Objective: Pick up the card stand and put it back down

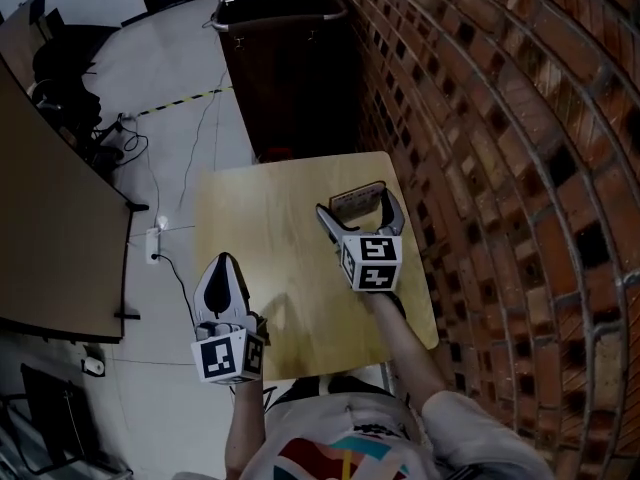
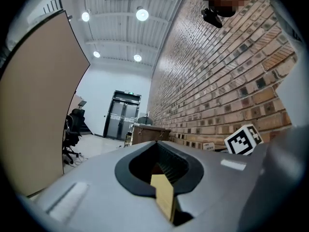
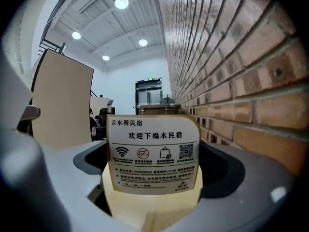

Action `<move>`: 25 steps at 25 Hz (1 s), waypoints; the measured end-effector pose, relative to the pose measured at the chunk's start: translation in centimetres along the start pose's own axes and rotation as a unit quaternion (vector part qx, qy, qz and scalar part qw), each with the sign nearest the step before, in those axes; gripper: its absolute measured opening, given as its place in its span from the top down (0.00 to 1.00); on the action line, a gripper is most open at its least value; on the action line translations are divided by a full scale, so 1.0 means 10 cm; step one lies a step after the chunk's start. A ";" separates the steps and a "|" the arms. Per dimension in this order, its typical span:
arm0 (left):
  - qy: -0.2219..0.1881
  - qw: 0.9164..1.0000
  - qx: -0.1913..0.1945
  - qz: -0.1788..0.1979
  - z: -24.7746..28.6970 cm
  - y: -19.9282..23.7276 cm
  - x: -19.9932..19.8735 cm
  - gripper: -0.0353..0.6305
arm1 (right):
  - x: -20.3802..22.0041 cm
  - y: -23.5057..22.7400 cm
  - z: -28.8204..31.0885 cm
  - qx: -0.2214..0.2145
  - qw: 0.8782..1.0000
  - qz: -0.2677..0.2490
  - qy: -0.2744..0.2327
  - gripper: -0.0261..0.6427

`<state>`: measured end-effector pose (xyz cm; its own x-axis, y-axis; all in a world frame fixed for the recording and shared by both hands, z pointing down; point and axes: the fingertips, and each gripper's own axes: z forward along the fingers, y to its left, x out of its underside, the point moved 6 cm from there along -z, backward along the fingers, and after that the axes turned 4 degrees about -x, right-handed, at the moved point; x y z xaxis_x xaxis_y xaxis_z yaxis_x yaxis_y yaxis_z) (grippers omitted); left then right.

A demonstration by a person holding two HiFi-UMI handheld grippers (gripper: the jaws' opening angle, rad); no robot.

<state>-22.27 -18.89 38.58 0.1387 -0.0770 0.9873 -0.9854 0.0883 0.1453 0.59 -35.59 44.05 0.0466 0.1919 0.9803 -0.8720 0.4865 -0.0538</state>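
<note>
From the head view, a wooden table (image 1: 255, 218) stands next to a brick wall (image 1: 500, 118) on the right. A dark cabinet (image 1: 285, 68) stands past the far end of the table. The card stand (image 1: 355, 199) stands on the table, on its right side, close to the wall. The right gripper (image 1: 358, 214) reaches over the table, and its jaws are spread wide, one on each side of the card stand. The left gripper (image 1: 225, 264) is at the near left edge of the table, well apart from the card stand. Its jaws come to one point.

In the left gripper view, the left gripper (image 2: 157, 148) has its jaws pressed together, and there is nothing between them. A thin strip of the table (image 2: 163, 193) shows through the gap lower down. The brick wall (image 2: 217, 71) runs along the right, and the cabinet (image 2: 148, 132) is far ahead.

In the right gripper view, the card stand (image 3: 153, 154) stands upright right between the open jaws of the right gripper (image 3: 154, 129). It faces the camera, with small pictures and print on a white card. I cannot tell if the jaws touch its sides. The brick wall (image 3: 241, 81) is on the right.
</note>
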 end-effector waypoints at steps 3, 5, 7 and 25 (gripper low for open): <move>0.017 1.000 -0.014 0.001 0.06 0.12 0.10 0.94 | 0.31 -0.13 0.47 0.012 0.999 0.008 0.043 0.11; 0.027 0.999 -0.023 0.003 0.10 0.20 0.16 0.94 | 0.50 -0.20 0.75 0.019 0.997 0.019 0.071 0.11; 0.034 0.999 -0.034 0.005 0.14 0.29 0.21 0.94 | 0.66 -0.26 1.00 0.027 0.995 0.026 0.094 0.11; 0.067 0.996 -0.055 0.005 0.42 0.55 0.45 0.94 | 1.06 -0.36 1.72 0.066 0.986 0.023 0.154 0.11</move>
<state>-27.50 -22.93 43.55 0.1480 0.0566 0.9874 -0.9710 0.1977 0.1342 -4.22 -49.98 57.95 0.1327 0.4705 0.8723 -0.9318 0.3591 -0.0519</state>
